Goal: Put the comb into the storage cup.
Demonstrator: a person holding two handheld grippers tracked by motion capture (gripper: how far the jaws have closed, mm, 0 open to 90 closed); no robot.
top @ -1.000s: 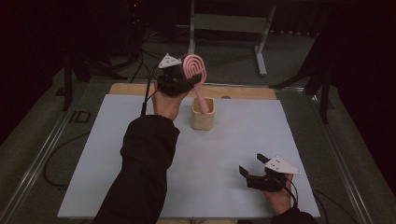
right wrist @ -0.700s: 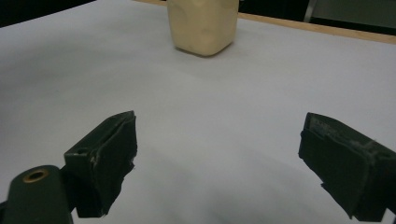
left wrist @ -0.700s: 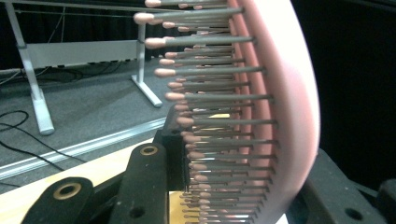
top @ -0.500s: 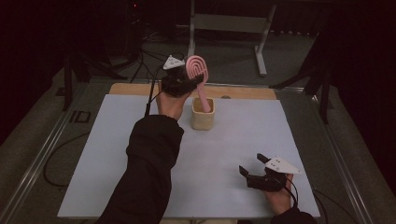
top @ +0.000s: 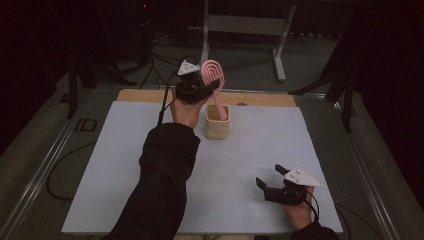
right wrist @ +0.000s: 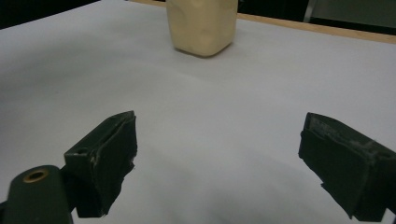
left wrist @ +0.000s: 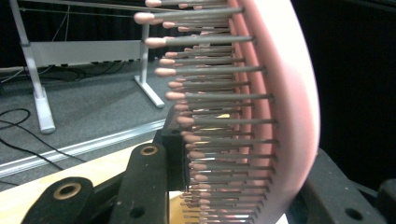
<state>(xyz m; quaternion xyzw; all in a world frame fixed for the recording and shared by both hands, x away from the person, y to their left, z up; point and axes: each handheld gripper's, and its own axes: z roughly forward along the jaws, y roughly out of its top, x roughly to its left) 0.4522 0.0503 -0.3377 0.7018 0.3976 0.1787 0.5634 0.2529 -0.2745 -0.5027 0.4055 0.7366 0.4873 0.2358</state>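
While your left hand-held gripper [top: 200, 90] sits just above and behind the cream cup [top: 217, 122], its jaws are clamped on the pink hairbrush [top: 214, 80]. Item one, the hairbrush: it stands nearly upright, handle down inside the cup, oval head raised above the rim; in the left gripper view its grey bristles with pink tips [left wrist: 215, 93] run sideways from the pink back, with a black jaw on either side. Item two, the cup: it stands upright on the white sheet of the counter [top: 125, 165], towards the far edge, near the bare wooden strip [top: 260, 98]. Item three, your right hand-held gripper [top: 272, 177]: it is well apart from the cup, towards the near right corner, low over the counter, jaws spread wide with nothing between them, pointing at the cup [right wrist: 203, 25].
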